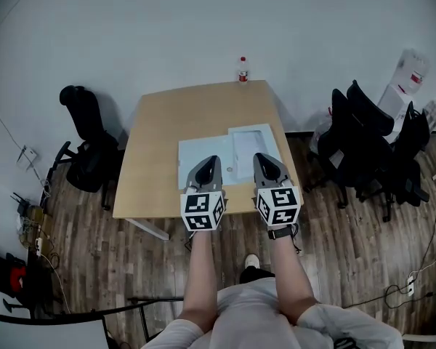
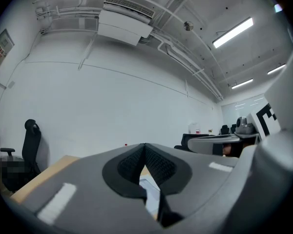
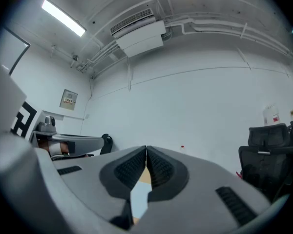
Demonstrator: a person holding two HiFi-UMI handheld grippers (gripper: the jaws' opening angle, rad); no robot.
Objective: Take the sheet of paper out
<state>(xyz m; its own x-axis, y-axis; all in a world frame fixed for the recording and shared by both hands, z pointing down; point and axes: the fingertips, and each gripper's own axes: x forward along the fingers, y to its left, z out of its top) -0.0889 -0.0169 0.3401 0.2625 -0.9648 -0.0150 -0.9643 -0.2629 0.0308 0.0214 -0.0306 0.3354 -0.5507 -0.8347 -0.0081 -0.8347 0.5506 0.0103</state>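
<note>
Flat on the near half of the wooden table (image 1: 171,115) lie a pale blue sleeve or folder (image 1: 196,155) and, beside it at the right, a whiter sheet of paper (image 1: 248,138). I cannot tell whether the sheet is inside the sleeve. My left gripper (image 1: 211,158) hovers over the blue sleeve, shut, holding nothing. My right gripper (image 1: 261,156) hovers over the white sheet's near part, also shut and holding nothing. Both point level towards the far wall. In the left gripper view the pads (image 2: 136,162) meet, with pale paper (image 2: 150,191) showing below them; the right gripper view shows the same closed pads (image 3: 136,167).
A small bottle with a red cap (image 1: 243,70) stands at the table's far edge. A black office chair (image 1: 87,147) is left of the table, and more black chairs (image 1: 370,147) crowd the right side. Wooden floor surrounds the table.
</note>
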